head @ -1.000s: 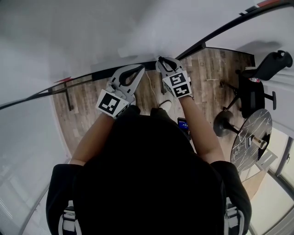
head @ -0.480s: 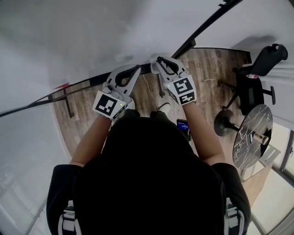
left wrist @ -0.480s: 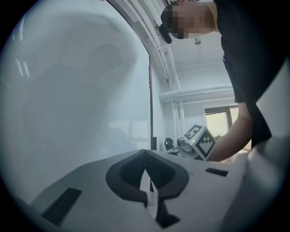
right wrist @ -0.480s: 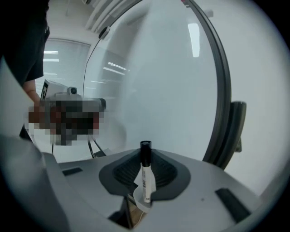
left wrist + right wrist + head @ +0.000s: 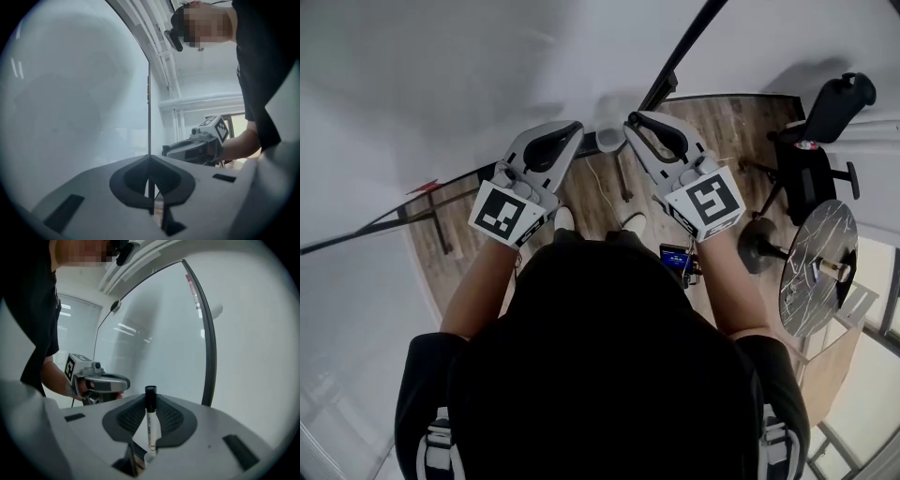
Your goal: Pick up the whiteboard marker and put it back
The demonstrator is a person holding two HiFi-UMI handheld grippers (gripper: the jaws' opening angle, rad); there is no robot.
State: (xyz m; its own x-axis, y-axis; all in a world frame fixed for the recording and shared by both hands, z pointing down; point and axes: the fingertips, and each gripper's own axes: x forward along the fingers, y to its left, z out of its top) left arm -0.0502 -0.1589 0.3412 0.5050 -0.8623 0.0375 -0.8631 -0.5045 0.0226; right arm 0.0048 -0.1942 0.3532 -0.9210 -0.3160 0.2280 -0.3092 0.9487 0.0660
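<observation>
1. looking down in the head view, the left gripper [image 5: 567, 134] and the right gripper [image 5: 637, 124] are held side by side in front of the person's chest, near each other but apart, both pointing at the whiteboard [image 5: 441, 75]. the board's dark frame [image 5: 675, 66] runs up just past the right gripper's tip. the marker cannot be made out from here. below lies the wooden floor [image 5: 731, 141], with an office chair [image 5: 811, 178] and a round table [image 5: 816, 267] well off to the person's right.
2. in the left gripper view, the jaws are together with nothing between them. the board fills the left of the picture and a thin vertical edge [image 5: 149, 108] stands straight ahead. the other gripper shows at the right, clear of this one.
3. in the right gripper view, the jaws are clamped on the whiteboard marker [image 5: 150, 420], which stands upright between the ribbed pads with its black cap on top and its white barrel below. the board and its curved dark frame lie ahead and to the right.
4. judging from this, the pick-up is done and the put-back is left. no tray or ledge shows in any view, so i cannot tell where the marker belongs.
5. there is open room between the two grippers and over the floor. the frame near the right gripper's tip is the edge to mind on the way in
</observation>
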